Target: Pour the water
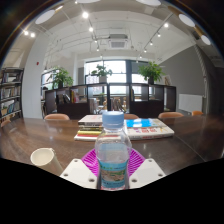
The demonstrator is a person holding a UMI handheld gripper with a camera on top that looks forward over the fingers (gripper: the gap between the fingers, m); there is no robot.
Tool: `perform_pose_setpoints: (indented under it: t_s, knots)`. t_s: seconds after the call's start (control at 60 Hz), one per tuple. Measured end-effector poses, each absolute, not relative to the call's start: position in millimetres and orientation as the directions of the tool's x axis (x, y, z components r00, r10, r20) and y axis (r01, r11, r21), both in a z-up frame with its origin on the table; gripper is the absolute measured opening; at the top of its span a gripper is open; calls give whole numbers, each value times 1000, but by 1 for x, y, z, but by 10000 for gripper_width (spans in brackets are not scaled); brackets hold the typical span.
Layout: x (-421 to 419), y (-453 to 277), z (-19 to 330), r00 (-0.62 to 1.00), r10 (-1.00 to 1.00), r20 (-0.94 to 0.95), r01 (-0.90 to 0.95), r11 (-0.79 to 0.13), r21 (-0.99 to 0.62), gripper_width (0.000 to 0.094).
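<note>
- The table (30, 135) is broad, dark, glossy wood; chairs and windows stand beyond it.
- Flat books (148, 128) lie behind the bottle, to its right.
- A small round white cup (42, 156) sits left of the bottle, apart from it.
- The gripper (113, 166) is clamped on the bottle (113, 150): clear ribbed plastic, light-blue cap, blue label, upright between the pink pads (92, 160).

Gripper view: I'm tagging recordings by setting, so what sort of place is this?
Probably an office or library reading room: a bookshelf, a long wooden table with chairs, and potted plants by the windows.
</note>
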State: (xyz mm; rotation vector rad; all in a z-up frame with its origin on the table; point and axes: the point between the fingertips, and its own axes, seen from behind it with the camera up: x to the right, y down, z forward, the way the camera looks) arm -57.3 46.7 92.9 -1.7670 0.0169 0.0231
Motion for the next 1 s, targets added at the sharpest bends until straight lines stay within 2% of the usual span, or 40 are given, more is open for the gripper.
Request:
perform_pose_setpoints:
  t_s: [0.083, 0.233, 0.417, 0.467, 0.55, 0.6, 0.667, 0.833, 1.0]
  knots:
    - [-56, 50, 71, 999, 18, -34, -29, -215, -976, 314]
    - [-62, 38, 76, 1000, 3, 16, 16, -198, -980, 316]
    - [-61, 42, 72, 1000, -8, -14, -15, -205, -979, 452]
    - [-61, 37, 67, 1000, -10, -17, -18, -232, -972, 535]
    - [-59, 24, 58, 999, -27, -39, -45, -281, -959, 780]
    - [-58, 14, 54, 998, -35, -60, -68, -301, -951, 880]
    - [-60, -4, 51, 996, -41, -83, -91, -318, -944, 855]
    - [-66, -63, 46, 995, -66, -77, -95, -353, -931, 858]
    - [-93, -125, 59, 996, -41, -76, -85, -368, -926, 863]
